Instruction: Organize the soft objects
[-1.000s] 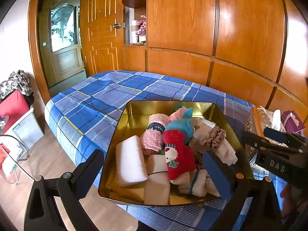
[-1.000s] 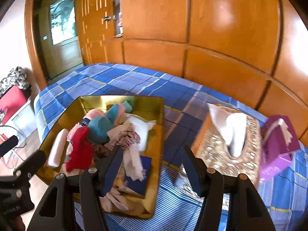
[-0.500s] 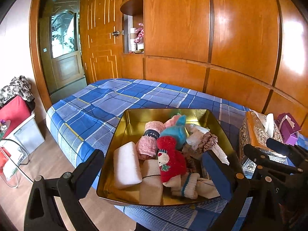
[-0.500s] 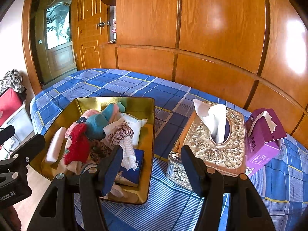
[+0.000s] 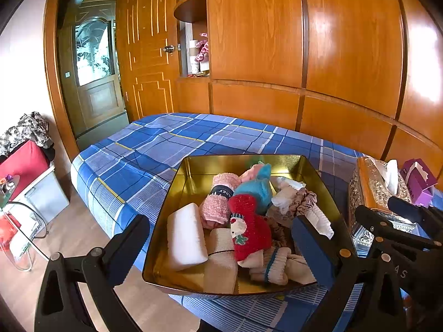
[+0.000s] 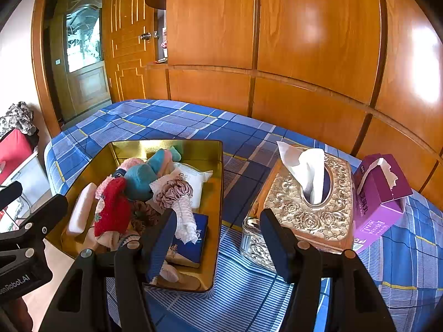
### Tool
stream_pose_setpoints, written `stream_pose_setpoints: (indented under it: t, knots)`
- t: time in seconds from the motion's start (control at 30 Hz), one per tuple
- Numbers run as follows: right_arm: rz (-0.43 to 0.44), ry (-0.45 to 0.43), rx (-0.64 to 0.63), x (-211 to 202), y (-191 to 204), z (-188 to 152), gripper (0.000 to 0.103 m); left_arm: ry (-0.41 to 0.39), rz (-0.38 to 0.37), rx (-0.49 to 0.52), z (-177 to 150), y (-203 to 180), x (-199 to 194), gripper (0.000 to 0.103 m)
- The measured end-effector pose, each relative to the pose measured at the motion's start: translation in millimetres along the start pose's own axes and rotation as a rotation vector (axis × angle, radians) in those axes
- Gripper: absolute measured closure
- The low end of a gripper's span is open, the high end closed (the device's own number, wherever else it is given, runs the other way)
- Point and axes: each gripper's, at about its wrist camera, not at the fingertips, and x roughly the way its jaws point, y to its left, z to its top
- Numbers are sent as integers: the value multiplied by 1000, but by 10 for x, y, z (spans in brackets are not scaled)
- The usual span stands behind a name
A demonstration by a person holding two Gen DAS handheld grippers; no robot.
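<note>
You get bright, sharp views; glare patches shine on the wood panels [image 5: 346, 55], and fisheye bending darkens the corners.

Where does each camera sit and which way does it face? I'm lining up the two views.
Left wrist: on the left gripper, angled down at the gold tray; the right gripper shows at right.
Right wrist: on the right gripper, facing tray and tissue box; the left gripper at left.
Shared: tray, tissue box, blue bedspread.
</note>
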Motion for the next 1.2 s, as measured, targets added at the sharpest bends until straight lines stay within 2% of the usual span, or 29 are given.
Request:
stream_pose_setpoints:
  t: [1.2]
  knots:
    - [0,4,15,-14,-30,-11,40,7,5,3,-18,-15,-18,0]
